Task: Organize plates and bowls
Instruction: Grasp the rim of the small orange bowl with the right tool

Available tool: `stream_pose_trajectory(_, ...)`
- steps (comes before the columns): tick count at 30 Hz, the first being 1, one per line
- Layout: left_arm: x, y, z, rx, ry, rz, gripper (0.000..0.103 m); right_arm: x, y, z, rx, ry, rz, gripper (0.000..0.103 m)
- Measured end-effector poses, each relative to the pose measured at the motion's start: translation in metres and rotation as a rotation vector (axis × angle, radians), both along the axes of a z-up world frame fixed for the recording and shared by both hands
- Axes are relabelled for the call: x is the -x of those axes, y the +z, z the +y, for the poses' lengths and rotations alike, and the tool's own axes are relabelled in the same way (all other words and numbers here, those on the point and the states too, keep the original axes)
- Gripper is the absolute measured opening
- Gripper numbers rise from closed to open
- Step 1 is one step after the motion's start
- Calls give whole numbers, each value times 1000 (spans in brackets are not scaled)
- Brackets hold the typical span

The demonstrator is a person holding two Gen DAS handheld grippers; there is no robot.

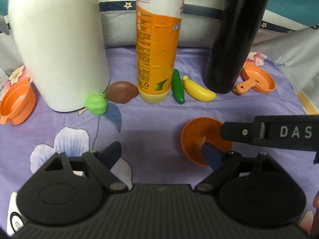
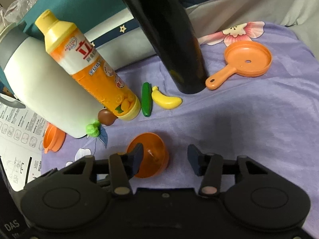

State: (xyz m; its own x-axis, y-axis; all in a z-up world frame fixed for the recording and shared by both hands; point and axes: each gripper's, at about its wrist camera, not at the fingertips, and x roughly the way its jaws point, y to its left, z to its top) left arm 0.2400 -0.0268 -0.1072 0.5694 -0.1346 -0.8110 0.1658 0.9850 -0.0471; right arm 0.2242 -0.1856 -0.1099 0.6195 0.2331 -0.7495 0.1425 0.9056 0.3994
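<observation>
Orange bowl (image 1: 196, 137) (image 2: 153, 155): a small toy bowl tipped on its side on the purple floral cloth (image 1: 149, 123) (image 2: 249, 119), lower right of centre in the left wrist view and lower centre-left in the right wrist view. Its hollow faces the cameras.

Left claw (image 1: 161, 155): jaws wide apart. Its right fingertip (image 1: 212, 155) overlaps the bowl's lower rim; whether it touches cannot be told. The left fingertip stands well clear over the cloth, so nothing is gripped.

Right claw (image 2: 166, 159): jaws partly apart. Its left fingertip (image 2: 136, 156) lies in front of the bowl's hollow, while the right fingertip stands off the bowl to the right over bare cloth. No grip is shown. One black finger of this claw enters the left wrist view from the right edge and ends at the bowl's upper rim.

Beyond the bowl, in a row across the cloth: an orange cup (image 1: 17, 103) (image 2: 52, 139) at far left, a white jug (image 1: 59, 45) (image 2: 45, 91), a green ball (image 1: 96, 103) (image 2: 92, 130), a brown toy fruit (image 1: 121, 92) (image 2: 105, 117), an orange-and-white bottle (image 1: 157, 45) (image 2: 93, 67), a toy cucumber (image 1: 178, 86) (image 2: 146, 99), a toy banana (image 1: 198, 89) (image 2: 166, 99), and a black flask (image 1: 235, 35) (image 2: 169, 33).

Orange toy pan (image 1: 257, 79) (image 2: 245, 61): lies flat just right of the flask, handle pointing toward the lower left.
</observation>
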Motion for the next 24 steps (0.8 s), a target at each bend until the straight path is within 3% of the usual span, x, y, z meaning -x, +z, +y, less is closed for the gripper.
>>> stream_pose_trajectory(4, -3, -4, -4, 8, -11, 12, 77, -4, -5, 0, -7, 3, 5, 38)
stream_pose_trajectory(12, -5, -13, -11, 16, -39, 32, 52, -9, -10, 3, -2, 12, 5, 11)
stream_pose_trajectory(17, -5, -16, -16, 16, -82, 43, 19, -9, -13, 6, -6, 28, 7, 6)
stream_pose_trajectory(24, 2, -12, -18, -3, -110, 32, 15, -3, -12, 8, -23, 34, 6, 6)
